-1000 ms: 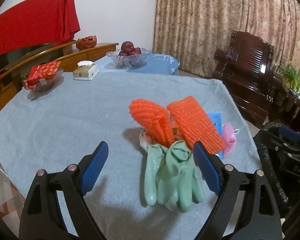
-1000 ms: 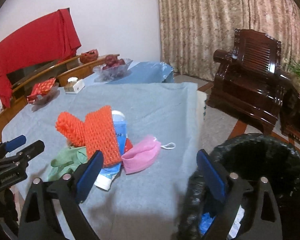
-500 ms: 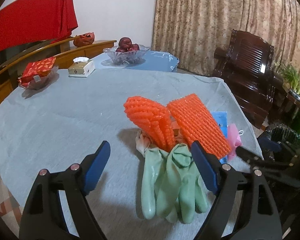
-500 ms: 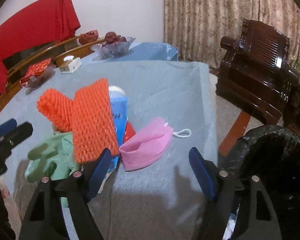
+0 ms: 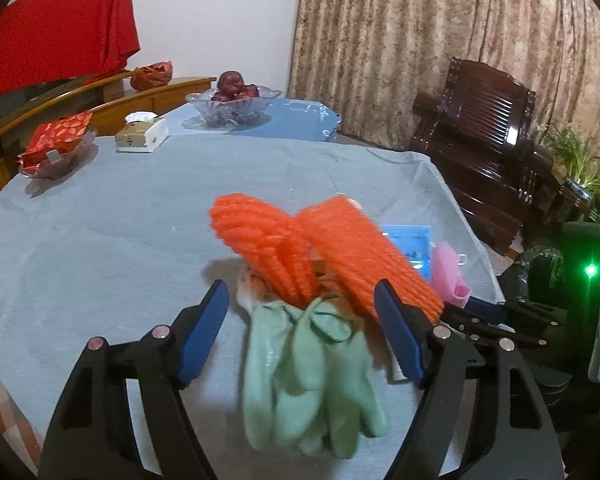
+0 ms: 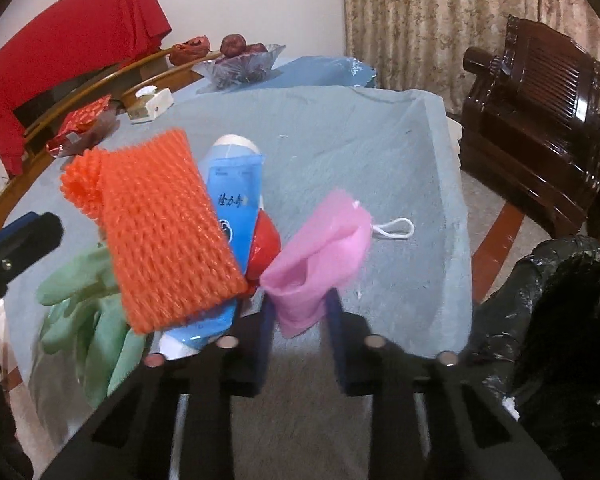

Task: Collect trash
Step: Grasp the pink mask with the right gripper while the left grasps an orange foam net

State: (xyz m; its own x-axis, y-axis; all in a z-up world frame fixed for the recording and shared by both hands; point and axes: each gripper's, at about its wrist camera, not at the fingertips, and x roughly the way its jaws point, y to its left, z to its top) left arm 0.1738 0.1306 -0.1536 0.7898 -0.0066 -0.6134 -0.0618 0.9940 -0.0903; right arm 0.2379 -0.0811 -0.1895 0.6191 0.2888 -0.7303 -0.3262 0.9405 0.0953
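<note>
Only the right wrist view shows the right gripper (image 6: 300, 316) jaws clamped on the pink mask (image 6: 320, 256); left gripper (image 5: 300, 332) jaws gape around the green gloves (image 5: 312, 380).

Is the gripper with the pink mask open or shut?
Shut on it. The right gripper has both blue fingers pressed against the near end of the pink mask; the rest sticks out beyond them.

Home living or dining room, patterned beige curtains (image 5: 440, 40), carved dark wooden armchair (image 5: 484, 140), glass fruit bowl (image 5: 232, 100), tissue box (image 5: 142, 136) on the cloth-covered surface (image 5: 100, 220), potted plant (image 5: 580, 160)
</note>
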